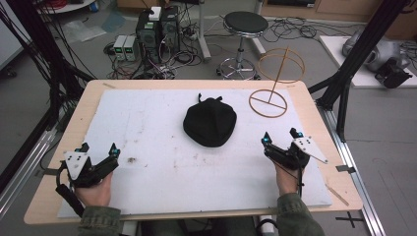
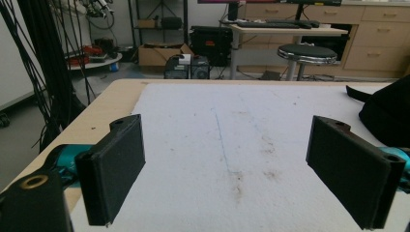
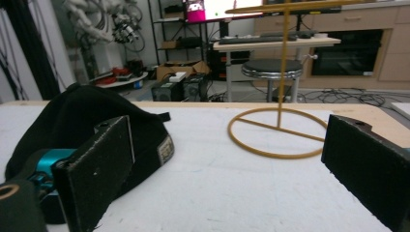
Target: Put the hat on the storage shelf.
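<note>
Obs: Black cap [image 1: 210, 122] lies limp on the white mat [image 1: 147, 123], mid-worktop, between the two grippers and a little beyond them. Nearest to the person: left gripper [image 1: 98, 149] at the near-left of the mat, fingers spread wide, nothing between them. Right gripper [image 1: 280, 135] at the near-right, fingers likewise released and empty.

Rec: Contact with the cap?

Obs: None. Both sit apart from it. In the right gripper view the cap [image 3: 82, 121] lies just beyond the left-hand finger [image 3: 96, 169]; a small label shows on its edge. In the left gripper view a black edge of it [image 2: 384, 113] sits off to the right.

Rec: Handling?

Obs: Judged soft, light cloth; slumped and flattened, no stiffness apparent. It should fold and droop when lifted, won't slip much on padded fingers, nothing to break. Best hold looks like the near rim or band, pinching a doubled fold of cloth. Two holds on opposite rims would keep it open.

Rec: Beyond it?

Obs: Wire stand [image 1: 270, 93], yellowish, at the far-right of the worktop [image 1: 314, 128]: ring base on the mat, upright rod, ring on top. Well apart from the cap. Past the edge, a stool [image 1: 244, 24] and computer boxes [image 1: 157, 29] on the floor.
</note>
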